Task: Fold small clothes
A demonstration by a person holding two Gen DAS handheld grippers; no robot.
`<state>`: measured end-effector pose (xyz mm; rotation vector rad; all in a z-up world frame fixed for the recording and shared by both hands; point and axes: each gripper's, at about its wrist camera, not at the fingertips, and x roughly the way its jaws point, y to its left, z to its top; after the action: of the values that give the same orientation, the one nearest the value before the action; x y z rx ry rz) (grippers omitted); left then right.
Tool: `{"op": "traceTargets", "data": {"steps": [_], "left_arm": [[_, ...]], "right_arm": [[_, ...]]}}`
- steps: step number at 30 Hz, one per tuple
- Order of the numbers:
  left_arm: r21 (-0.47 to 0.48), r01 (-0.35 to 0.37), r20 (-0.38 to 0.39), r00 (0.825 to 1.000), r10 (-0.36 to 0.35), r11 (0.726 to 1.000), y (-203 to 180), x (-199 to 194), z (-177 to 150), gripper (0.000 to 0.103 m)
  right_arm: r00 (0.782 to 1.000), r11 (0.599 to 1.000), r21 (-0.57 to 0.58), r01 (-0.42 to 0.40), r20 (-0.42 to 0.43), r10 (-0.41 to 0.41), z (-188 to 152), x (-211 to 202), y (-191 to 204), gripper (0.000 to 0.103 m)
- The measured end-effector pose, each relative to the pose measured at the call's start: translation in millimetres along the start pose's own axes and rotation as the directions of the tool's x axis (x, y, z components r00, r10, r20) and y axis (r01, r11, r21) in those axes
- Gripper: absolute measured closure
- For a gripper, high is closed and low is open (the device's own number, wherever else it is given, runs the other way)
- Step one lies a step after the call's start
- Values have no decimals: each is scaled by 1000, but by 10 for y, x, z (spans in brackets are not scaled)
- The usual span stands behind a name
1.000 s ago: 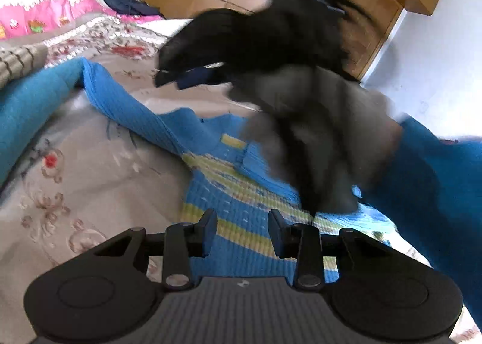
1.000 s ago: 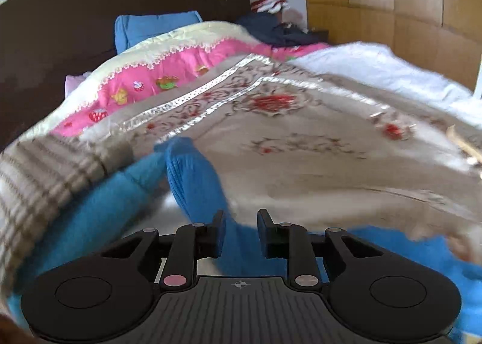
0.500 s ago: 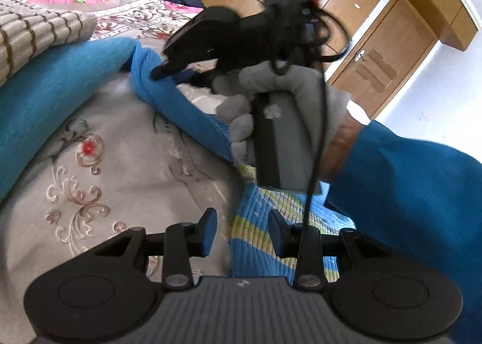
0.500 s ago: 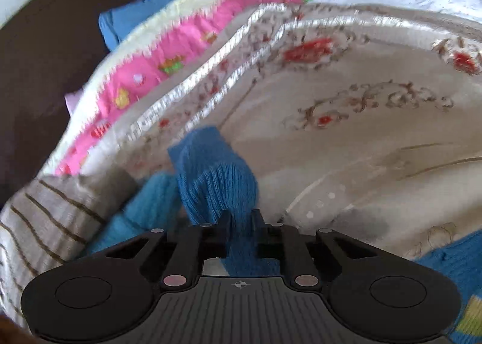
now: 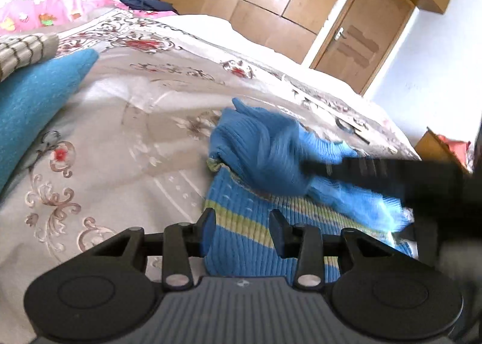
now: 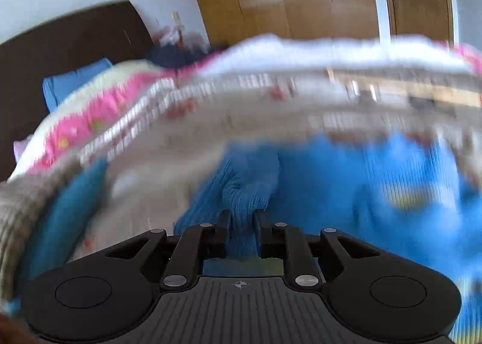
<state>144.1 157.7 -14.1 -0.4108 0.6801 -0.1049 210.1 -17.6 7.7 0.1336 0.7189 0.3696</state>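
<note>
Sleeve fold under way on a blue knit sweater lying on the bed.

Nearest, the left tool point(image 5: 242, 223) stands wide above the sweater point(image 5: 241, 241) hem, gripping nothing, judged ready to steady the body. The right tool point(image 6: 242, 225) is pinched narrow on the sleeve point(image 5: 262, 154), carrying it across the chest to form the fold. The sleeve's long axis runs crosswise over the body. Beyond lies the floral bedspread point(image 5: 135, 121).
</note>
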Motion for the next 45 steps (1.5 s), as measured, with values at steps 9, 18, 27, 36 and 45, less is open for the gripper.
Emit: {"op": "traceTargets", "data": {"steps": [9, 18, 27, 36, 45], "left_arm": [[56, -26, 5, 1000, 25, 998, -130, 40, -69, 54], [57, -30, -2, 1000, 30, 998, -128, 104, -82, 54], [48, -30, -5, 1000, 30, 998, -111, 115, -83, 54], [66, -34, 24, 999, 33, 997, -154, 65, -87, 54], [106, -65, 12, 998, 64, 992, -232, 134, -125, 53]], "right_arm": [[996, 977, 203, -60, 79, 45, 174, -38, -602, 81], [991, 978, 179, -111, -61, 123, 701, 1098, -624, 72], [996, 988, 138, -73, -37, 79, 851, 1055, -377, 97], [929, 932, 355, 70, 317, -191, 701, -440, -830, 97], [913, 829, 482, 283, 129, -387, 53, -382, -1344, 99]]}}
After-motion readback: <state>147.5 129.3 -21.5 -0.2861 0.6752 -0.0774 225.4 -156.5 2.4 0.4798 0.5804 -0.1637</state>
